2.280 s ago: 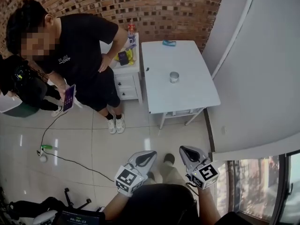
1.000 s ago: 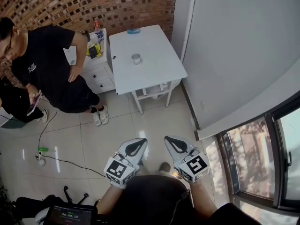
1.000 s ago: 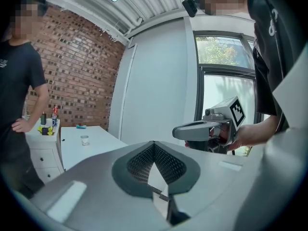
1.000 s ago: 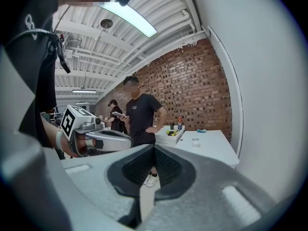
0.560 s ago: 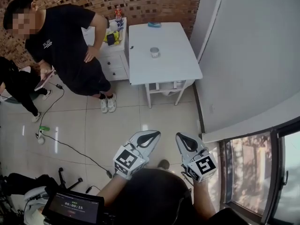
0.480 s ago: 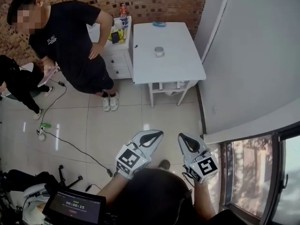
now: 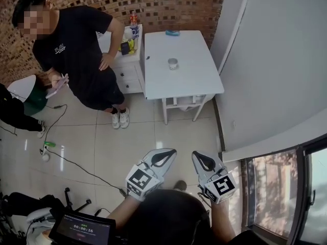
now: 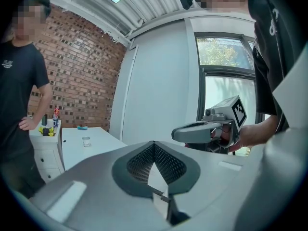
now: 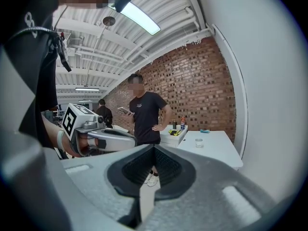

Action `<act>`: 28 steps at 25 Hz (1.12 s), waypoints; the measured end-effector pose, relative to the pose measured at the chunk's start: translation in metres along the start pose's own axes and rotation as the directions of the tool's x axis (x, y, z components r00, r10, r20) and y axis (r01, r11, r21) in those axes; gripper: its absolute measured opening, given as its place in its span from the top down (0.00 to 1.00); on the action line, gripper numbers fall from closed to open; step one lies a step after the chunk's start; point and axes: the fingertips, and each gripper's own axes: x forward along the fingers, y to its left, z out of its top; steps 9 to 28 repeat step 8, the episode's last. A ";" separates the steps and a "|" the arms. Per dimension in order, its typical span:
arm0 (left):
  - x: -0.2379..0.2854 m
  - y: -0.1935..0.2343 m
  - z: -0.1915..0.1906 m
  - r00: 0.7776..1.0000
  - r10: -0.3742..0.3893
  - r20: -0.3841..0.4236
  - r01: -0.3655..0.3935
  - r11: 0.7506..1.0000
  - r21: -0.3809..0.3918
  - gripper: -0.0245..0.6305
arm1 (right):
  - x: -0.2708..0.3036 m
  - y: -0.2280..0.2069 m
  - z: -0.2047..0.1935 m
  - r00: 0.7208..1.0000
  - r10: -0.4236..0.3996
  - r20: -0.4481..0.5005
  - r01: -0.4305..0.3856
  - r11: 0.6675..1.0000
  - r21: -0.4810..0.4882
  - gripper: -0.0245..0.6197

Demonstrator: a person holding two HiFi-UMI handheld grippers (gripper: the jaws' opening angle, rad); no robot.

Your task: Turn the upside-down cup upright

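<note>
on the white table (image 7: 190, 83) across the room, the cup (image 7: 173, 64) is being shown standing alone near the middle of the top, well apart from both grippers. it is being pictured too small for its mouth to be told from its base, so whether it is upside down or upright is not being settled by any view. the left gripper (image 7: 168, 152) and the right gripper (image 7: 196, 156) are being held low in front of the person's body, near each other over the tiled floor (image 7: 133, 137), and the jaws of each are being pressed together with nothing between them. the scene is being judged to fit two stages: the cup inverted, with the reach to the table and the turning left to do, or the cup upright, with the grippers drawn back empty and nothing left. a bystander (image 7: 82, 45) in a black shirt is being seen beside the table's left edge.
</note>
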 end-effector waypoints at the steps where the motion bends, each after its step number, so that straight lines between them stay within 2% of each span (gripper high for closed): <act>1: 0.000 0.000 0.000 1.000 0.003 -0.002 -0.003 1.000 -0.001 0.94 | 0.000 0.000 0.001 1.000 -0.003 -0.005 0.003 1.000 -0.002 0.97; 4: 0.000 0.001 -0.003 1.000 -0.003 0.000 0.003 1.000 0.002 0.94 | 0.001 -0.004 0.004 1.000 -0.023 -0.020 0.023 1.000 -0.001 0.97; 8: 0.000 -0.001 -0.001 1.000 0.000 -0.015 0.000 1.000 -0.017 0.94 | 0.002 0.001 -0.001 1.000 0.017 -0.003 -0.017 1.000 -0.001 0.97; 28: 0.000 -0.001 -0.001 1.000 0.000 -0.015 0.000 1.000 -0.017 0.94 | 0.002 0.001 -0.001 1.000 0.017 -0.003 -0.017 1.000 -0.001 0.97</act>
